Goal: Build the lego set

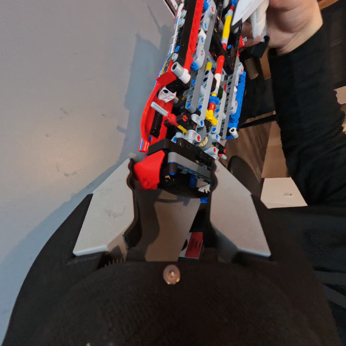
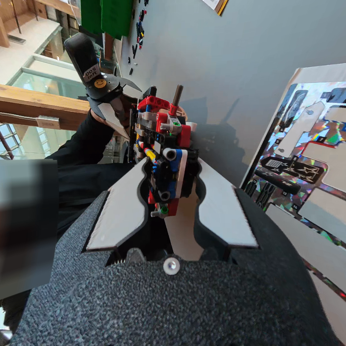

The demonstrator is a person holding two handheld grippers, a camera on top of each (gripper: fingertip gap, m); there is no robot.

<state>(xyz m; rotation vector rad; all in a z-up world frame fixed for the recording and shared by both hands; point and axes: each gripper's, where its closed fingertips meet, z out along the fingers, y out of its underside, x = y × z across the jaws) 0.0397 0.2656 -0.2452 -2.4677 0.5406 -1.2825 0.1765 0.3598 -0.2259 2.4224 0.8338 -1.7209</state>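
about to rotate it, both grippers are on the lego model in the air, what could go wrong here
1. The lego model is held only at its two ends, by the left gripper and right gripper; twisting could pop sections apart.
2. The dark axle sticks out and may snag.
3. The shiny sticker sheet is close and could get knocked.

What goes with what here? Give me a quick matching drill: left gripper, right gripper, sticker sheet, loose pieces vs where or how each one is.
Things:
1. left gripper
2. right gripper
3. sticker sheet
4. loose pieces

Places or states:
A. scattered on the grey table, far from the model
B. clamped on the end of the lego model with the red curved panel
C. lying flat at the right edge of the right wrist view
D. clamped on the model's end with the blue and white parts

Pairs: 1-B, 2-D, 3-C, 4-A
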